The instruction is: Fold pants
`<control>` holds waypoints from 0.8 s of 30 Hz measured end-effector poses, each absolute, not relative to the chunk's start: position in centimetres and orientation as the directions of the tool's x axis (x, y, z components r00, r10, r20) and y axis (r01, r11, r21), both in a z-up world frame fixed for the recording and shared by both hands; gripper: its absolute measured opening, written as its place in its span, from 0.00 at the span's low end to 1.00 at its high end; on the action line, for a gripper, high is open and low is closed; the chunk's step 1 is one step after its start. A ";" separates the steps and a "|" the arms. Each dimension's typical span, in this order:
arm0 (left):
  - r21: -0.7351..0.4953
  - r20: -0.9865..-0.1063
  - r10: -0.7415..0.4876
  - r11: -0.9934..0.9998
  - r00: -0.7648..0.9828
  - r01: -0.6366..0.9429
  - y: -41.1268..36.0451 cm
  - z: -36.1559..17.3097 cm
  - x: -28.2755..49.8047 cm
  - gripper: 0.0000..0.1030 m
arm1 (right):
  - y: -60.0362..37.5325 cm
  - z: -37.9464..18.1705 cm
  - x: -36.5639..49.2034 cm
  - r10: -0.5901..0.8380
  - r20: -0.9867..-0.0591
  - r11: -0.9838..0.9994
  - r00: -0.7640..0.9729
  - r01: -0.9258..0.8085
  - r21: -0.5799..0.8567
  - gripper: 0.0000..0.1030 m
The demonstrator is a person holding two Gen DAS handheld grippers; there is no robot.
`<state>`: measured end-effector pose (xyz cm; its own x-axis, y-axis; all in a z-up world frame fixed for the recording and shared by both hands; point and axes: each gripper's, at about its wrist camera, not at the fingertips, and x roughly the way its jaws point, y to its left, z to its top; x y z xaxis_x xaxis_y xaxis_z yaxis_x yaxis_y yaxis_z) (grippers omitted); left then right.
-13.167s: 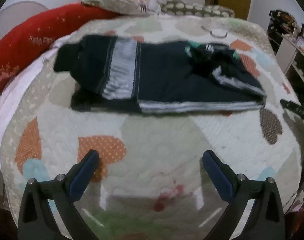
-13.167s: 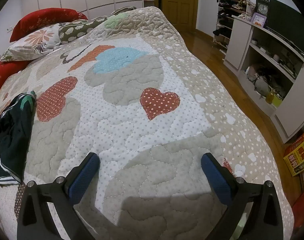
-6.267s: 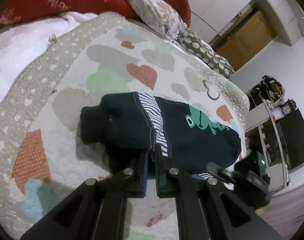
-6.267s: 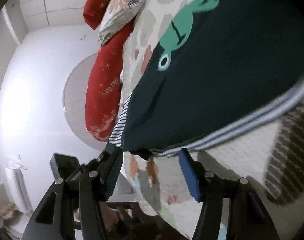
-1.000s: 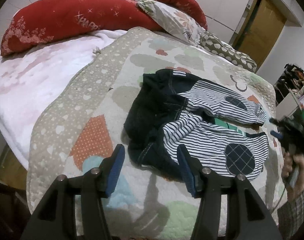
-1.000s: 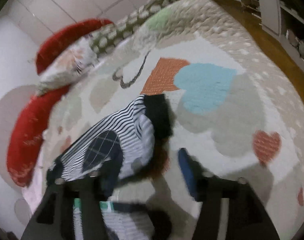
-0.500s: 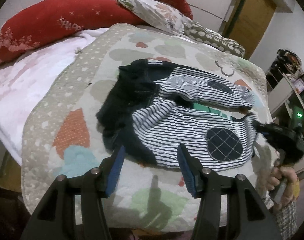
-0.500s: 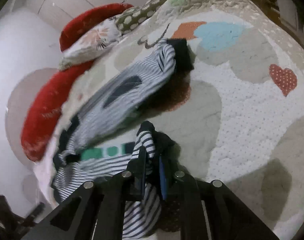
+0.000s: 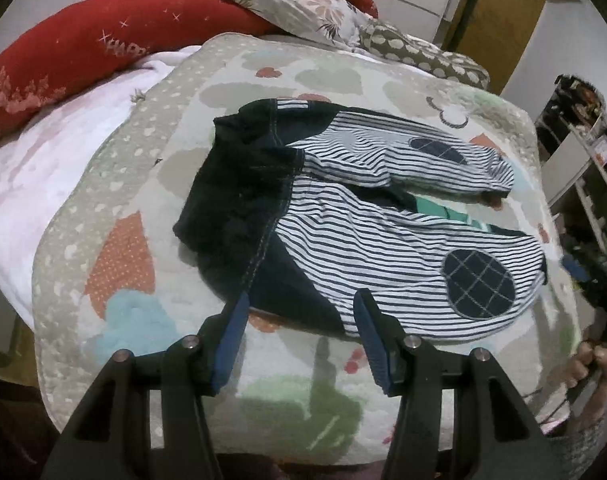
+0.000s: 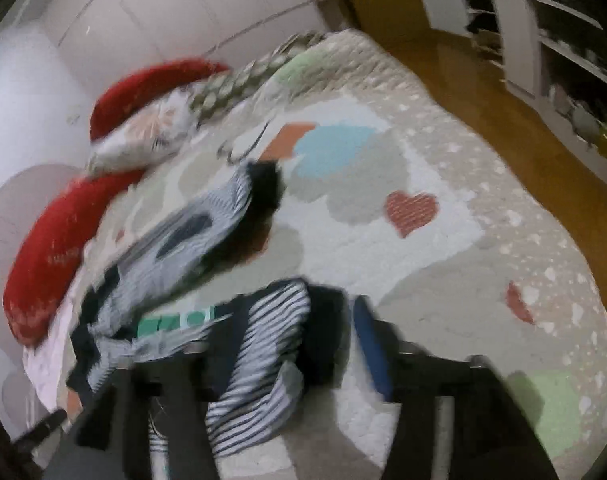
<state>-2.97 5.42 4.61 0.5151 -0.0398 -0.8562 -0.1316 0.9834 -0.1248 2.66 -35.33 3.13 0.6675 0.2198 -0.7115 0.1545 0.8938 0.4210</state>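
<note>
Pants [image 9: 383, 240] with striped legs, navy knee patches and a navy waist lie spread on the heart-patterned quilt [image 9: 135, 160]. The waist is to the left and both legs run to the right. My left gripper [image 9: 301, 312] is open, hovering at the pants' near edge with nothing pressed between its pads. At the far right of the left wrist view, my right gripper [image 9: 575, 270] is by the near leg's cuff. In the blurred right wrist view, the right gripper [image 10: 303, 332] has its jaws opening. The striped cuff [image 10: 263, 360] lies loose between them.
Red bolster pillows [image 9: 83, 56] and a floral pillow [image 9: 303, 12] line the head of the bed. A wooden door [image 9: 503, 12] and shelves [image 9: 583, 140] stand to the right. Wooden floor [image 10: 503, 120] runs beside the bed. A hand [image 9: 595, 364] shows at the right edge.
Half a second ago the right gripper was shut on the striped cuff; now its jaws stand apart and the cuff rests on the quilt. The left gripper has shifted sideways along the pants' near edge.
</note>
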 end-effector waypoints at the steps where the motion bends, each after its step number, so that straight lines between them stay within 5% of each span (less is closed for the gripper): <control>1: -0.111 -0.856 -0.028 0.985 0.516 -0.131 5.3 4.5 -2.6 0.52 | -35.9 3.4 2.3 0.205 -0.699 0.890 0.686 0.166 0.424 0.60; 5: -0.007 -0.839 0.056 0.993 0.541 -0.114 4.5 3.2 -0.1 0.52 | -36.6 3.4 2.2 0.208 -0.683 0.888 0.700 0.158 0.432 0.60; 10: 0.056 -0.870 0.130 0.984 0.476 -0.166 5.5 -0.4 3.6 0.52 | -34.8 1.8 2.7 0.386 -0.661 0.849 0.644 0.033 0.527 0.51; 18: -0.107 -0.880 -0.063 0.992 0.470 -0.069 7.2 2.4 4.1 0.52 | -38.0 0.0 4.6 0.304 -0.749 0.844 0.589 0.198 0.499 0.51; 24: -0.021 -0.852 -0.060 0.997 0.520 0.080 6.1 5.6 9.7 0.61 | -35.4 5.2 8.9 0.277 -0.754 0.939 0.595 -0.002 0.343 0.59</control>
<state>9.73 6.13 5.62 0.5200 -0.0596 -0.8521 0.0802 0.9966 -0.0207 8.87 -35.43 5.18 0.5953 0.2771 -0.7542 -0.0025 0.9393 0.3431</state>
